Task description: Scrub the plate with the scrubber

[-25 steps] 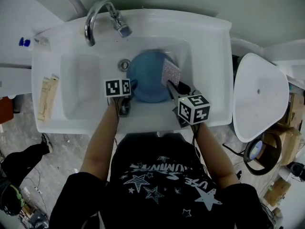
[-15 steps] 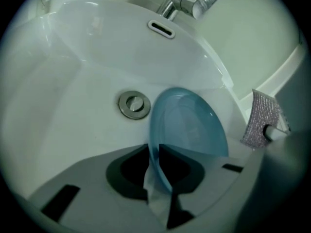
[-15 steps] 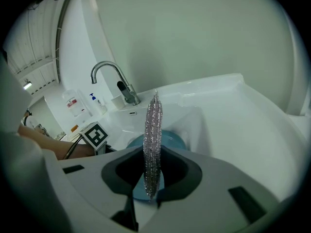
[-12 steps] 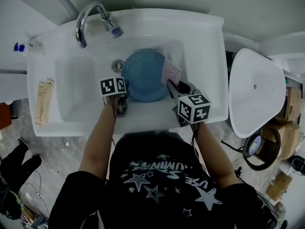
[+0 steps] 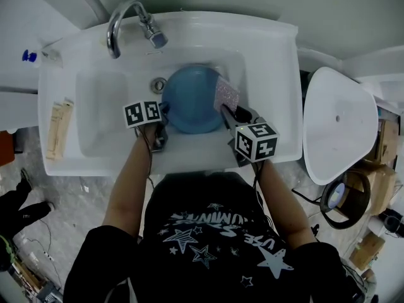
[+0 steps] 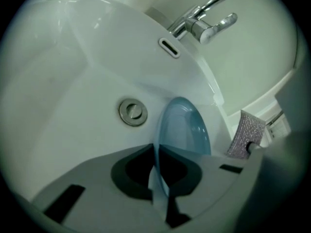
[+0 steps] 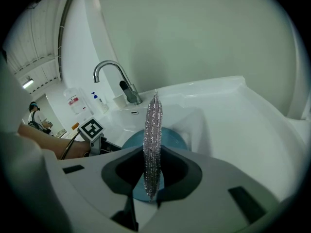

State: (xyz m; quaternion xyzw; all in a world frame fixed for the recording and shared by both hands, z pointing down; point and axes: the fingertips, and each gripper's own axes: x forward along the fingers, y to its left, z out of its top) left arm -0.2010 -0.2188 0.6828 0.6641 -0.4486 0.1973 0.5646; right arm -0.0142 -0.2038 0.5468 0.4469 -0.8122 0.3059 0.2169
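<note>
The white sink [image 5: 271, 74] is the container here. Its basin holds only the blue plate [image 5: 189, 100], which lies just beside the drain [image 5: 158, 84] below the faucet [image 5: 129, 21]. I see no standing water or suds in it.

The plate looks like stiff, smooth plastic or glazed ware: probably light, hard and slippery, more so once wet. It would likely skate on the basin floor if pushed unbraced. Its thin rim is the sensible hold, and that leaves the face free for scrubbing.

The left gripper [image 5: 165, 112] has exactly that hold. Its fingers have just been closing and now pinch the plate's near-left rim between them.

The right gripper [image 5: 226, 111] has its fingers clamped on the lower part of the scrubber [image 5: 226, 95], a thin sparkly silver pad. The pad stands up edge-on over the plate's right side, and I cannot tell if it touches. It looks soft and floppy, so it is best gripped near one end, as here, with the free part pressed flat on the plate.
</note>
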